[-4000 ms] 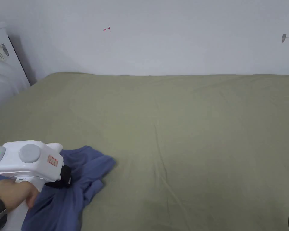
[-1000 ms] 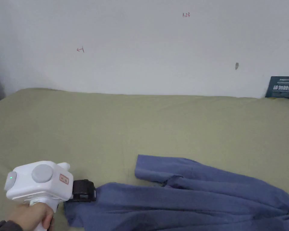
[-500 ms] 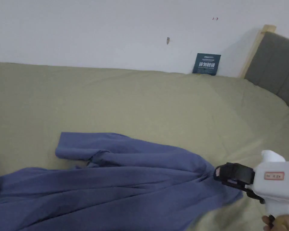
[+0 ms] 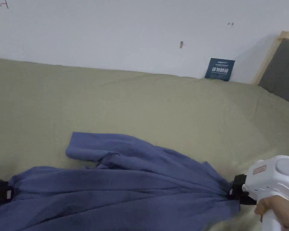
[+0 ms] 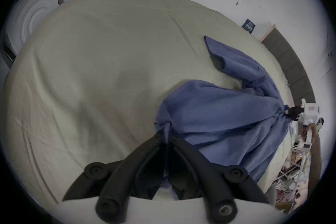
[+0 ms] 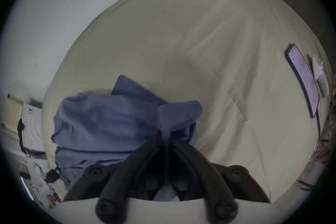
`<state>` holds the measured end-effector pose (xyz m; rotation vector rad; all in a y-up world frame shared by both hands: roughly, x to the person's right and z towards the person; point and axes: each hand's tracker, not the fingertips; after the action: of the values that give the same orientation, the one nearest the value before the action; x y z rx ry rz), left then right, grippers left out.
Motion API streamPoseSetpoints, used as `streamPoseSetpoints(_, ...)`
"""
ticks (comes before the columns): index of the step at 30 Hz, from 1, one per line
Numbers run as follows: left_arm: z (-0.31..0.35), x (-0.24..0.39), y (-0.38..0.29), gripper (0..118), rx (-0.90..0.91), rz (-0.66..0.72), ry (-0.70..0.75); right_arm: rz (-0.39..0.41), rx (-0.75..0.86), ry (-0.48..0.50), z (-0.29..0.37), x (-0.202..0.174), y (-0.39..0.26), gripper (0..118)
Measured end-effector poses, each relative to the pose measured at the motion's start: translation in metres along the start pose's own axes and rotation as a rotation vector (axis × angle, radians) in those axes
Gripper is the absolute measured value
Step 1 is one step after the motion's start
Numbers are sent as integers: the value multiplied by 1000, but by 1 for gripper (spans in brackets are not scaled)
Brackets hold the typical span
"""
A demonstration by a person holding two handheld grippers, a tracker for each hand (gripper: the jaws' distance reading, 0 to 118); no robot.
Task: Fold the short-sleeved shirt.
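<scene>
On the near part of the olive bed (image 4: 159,102), the blue shirt (image 4: 125,189) lies stretched with its long axis running left to right, bunched at both ends. The left tongs (image 5: 166,134) are clamped on its left end, the right tongs (image 6: 168,137) on its right end. One sleeve (image 4: 89,149) points toward the wall.

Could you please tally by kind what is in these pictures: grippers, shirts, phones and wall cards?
Grippers: 2, left gripper and right gripper
Shirts: 1, blue shirt
Phones: 1, phone
Wall cards: 1, dark card
Total: 5
</scene>
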<state>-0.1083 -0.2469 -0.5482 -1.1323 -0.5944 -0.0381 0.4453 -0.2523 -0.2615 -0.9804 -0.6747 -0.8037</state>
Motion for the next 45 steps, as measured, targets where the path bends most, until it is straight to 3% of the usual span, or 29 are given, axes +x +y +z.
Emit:
streamPoseSetpoints(3, 1, 1, 3, 1, 29, 31, -52, 101, 34, -14, 11, -4, -11, 5)
streamPoseSetpoints(9, 35, 10, 23, 1, 140, 25, -125, 156, 166, 128, 60, -28, -7, 5)
streamPoseSetpoints(15, 76, 13, 53, 1, 280, 30, -199, 162, 321, 234, 103, -50, 8, 5)
streamPoseSetpoints(21, 113, 16, 78, 1, 356, 8, -221, 249, 458, 332, 132, -75, 22, 5)
streamPoseSetpoints(27, 149, 13, 107, 1, 442, -7, -245, 223, 520, 412, 156, -89, 51, 5)
streamPoseSetpoints(40, 212, 1, 164, 1, 607, -37, -218, 259, 669, 438, 207, -128, 120, 5)
streamPoseSetpoints(45, 231, 0, 188, 1, 660, -53, -213, 223, 720, 455, 219, -134, 147, 5)
